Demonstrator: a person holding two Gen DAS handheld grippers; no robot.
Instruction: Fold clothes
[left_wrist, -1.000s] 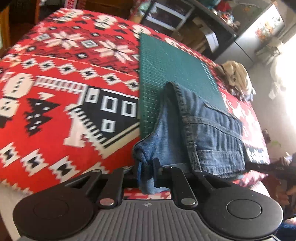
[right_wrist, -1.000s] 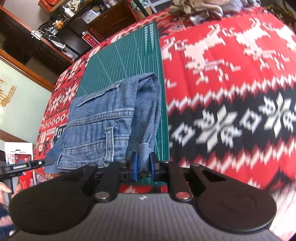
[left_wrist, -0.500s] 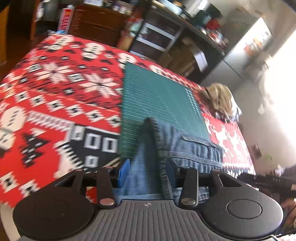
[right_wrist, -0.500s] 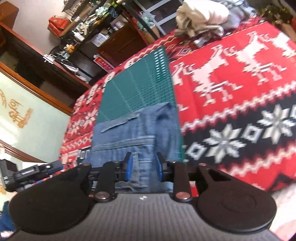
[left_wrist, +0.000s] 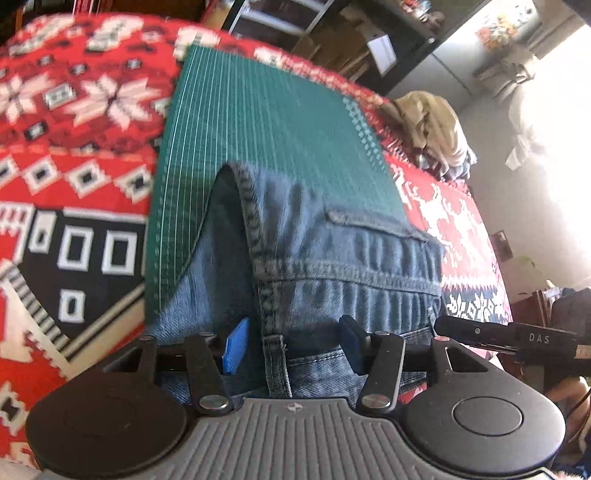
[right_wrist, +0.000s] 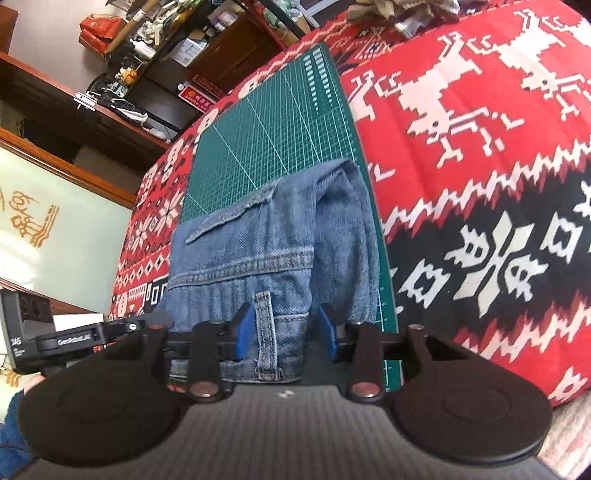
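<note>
Folded blue jeans (left_wrist: 332, 251) lie on the near part of a green cutting mat (left_wrist: 266, 118), waistband and belt loop toward me. My left gripper (left_wrist: 293, 343) is open just above the near edge of the jeans, blue pads spread wide, nothing held. In the right wrist view the same jeans (right_wrist: 273, 251) lie on the mat (right_wrist: 269, 125). My right gripper (right_wrist: 286, 330) is open too, its pads either side of a belt loop without pinching it. Each view shows the other gripper's black body at its edge.
A red, white and black patterned blanket (right_wrist: 480, 184) covers the surface around the mat. A heap of pale clothes (left_wrist: 432, 129) lies at the far end. Shelves and cluttered furniture (right_wrist: 155, 55) stand beyond the surface.
Both grippers, shut on the near edge of the jeans a second ago, have opened and let the denim go. The jeans now rest flat on the mat.
</note>
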